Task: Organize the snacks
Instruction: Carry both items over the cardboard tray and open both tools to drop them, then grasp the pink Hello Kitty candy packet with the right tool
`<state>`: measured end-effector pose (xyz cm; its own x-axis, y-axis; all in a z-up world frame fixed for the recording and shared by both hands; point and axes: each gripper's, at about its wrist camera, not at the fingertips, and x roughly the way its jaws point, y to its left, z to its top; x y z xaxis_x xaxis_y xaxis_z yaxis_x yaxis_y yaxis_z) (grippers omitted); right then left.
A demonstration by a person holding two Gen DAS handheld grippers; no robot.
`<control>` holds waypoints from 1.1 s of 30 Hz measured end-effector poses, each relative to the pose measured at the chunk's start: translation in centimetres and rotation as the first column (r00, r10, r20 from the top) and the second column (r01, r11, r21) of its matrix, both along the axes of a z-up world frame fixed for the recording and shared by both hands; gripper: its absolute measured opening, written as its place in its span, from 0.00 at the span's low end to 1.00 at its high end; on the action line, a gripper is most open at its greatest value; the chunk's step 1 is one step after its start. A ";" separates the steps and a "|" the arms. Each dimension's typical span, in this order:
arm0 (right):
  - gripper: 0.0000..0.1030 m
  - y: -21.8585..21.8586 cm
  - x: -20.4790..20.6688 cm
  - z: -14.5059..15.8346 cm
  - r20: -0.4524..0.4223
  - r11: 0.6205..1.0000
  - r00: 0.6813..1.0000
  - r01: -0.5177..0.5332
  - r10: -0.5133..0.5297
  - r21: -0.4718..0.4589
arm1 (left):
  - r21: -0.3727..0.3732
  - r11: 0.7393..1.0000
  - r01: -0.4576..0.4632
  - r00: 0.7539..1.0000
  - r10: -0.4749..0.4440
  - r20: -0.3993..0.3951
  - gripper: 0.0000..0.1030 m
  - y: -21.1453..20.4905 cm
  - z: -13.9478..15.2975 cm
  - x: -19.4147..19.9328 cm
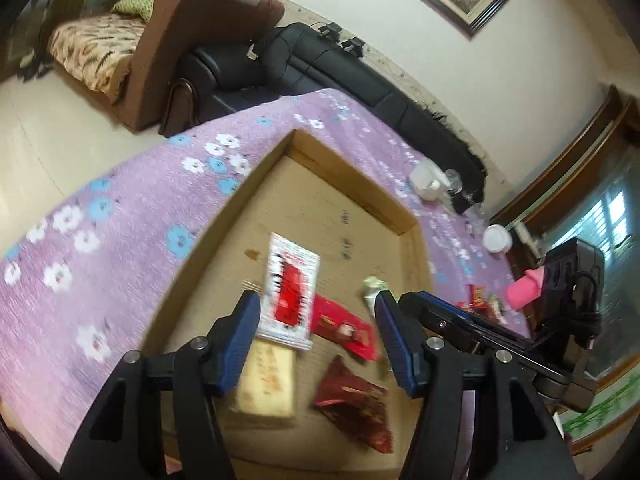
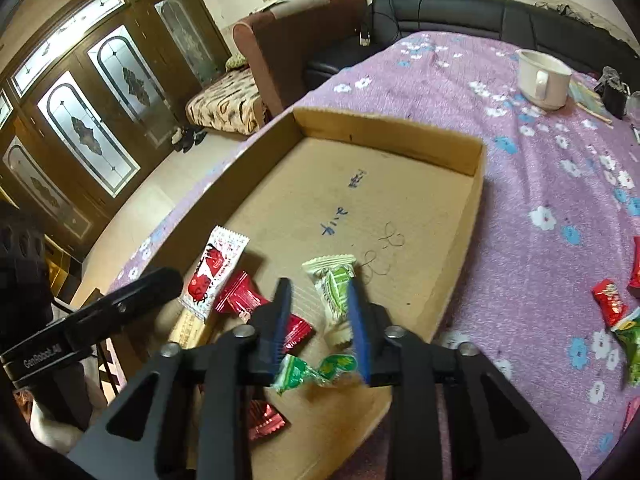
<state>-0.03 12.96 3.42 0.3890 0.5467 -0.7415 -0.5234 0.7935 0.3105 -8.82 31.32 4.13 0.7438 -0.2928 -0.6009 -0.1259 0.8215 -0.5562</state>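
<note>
A shallow cardboard tray (image 1: pixel 352 168) (image 2: pixel 384 124) sits on the purple flowered cloth. Inside lie a white-and-red packet (image 1: pixel 291 286) (image 2: pixel 214 272), red wrapped snacks (image 1: pixel 346 328) (image 2: pixel 236 294), a dark red packet (image 1: pixel 356 404) and a beige bar (image 1: pixel 267 380). My left gripper (image 1: pixel 316 312) is open and empty above them. My right gripper (image 2: pixel 318 300) is open over the tray; a white-green candy (image 2: pixel 334 290) lies between its fingers, and a green candy (image 2: pixel 316 368) lies below. Loose red and green snacks (image 2: pixel 616 316) lie on the cloth at right.
A white mug (image 2: pixel 542 78) and small items stand at the table's far right. A white cup (image 1: pixel 497 239) and a pink object (image 1: pixel 524 290) sit beyond the tray. A black sofa (image 2: pixel 460 12) and a brown armchair (image 1: pixel 200 40) stand behind the table.
</note>
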 end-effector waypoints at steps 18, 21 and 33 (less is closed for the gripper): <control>0.61 -32.5 -6.3 -2.1 -0.093 0.827 0.829 0.558 -0.552 0.071 | 0.007 0.940 0.340 0.939 -0.340 0.050 0.65 -13.5 1.6 -0.3; 0.61 -33.3 -5.8 -2.9 -0.131 0.821 0.823 0.565 -0.553 0.088 | 0.012 0.929 0.370 0.929 -0.370 0.008 0.65 -15.6 0.9 0.0; 0.57 -29.7 -0.9 -3.6 -0.028 0.813 0.813 0.581 -0.582 -0.025 | 0.153 0.893 0.423 0.905 -0.424 -0.026 0.65 -19.8 2.4 -0.2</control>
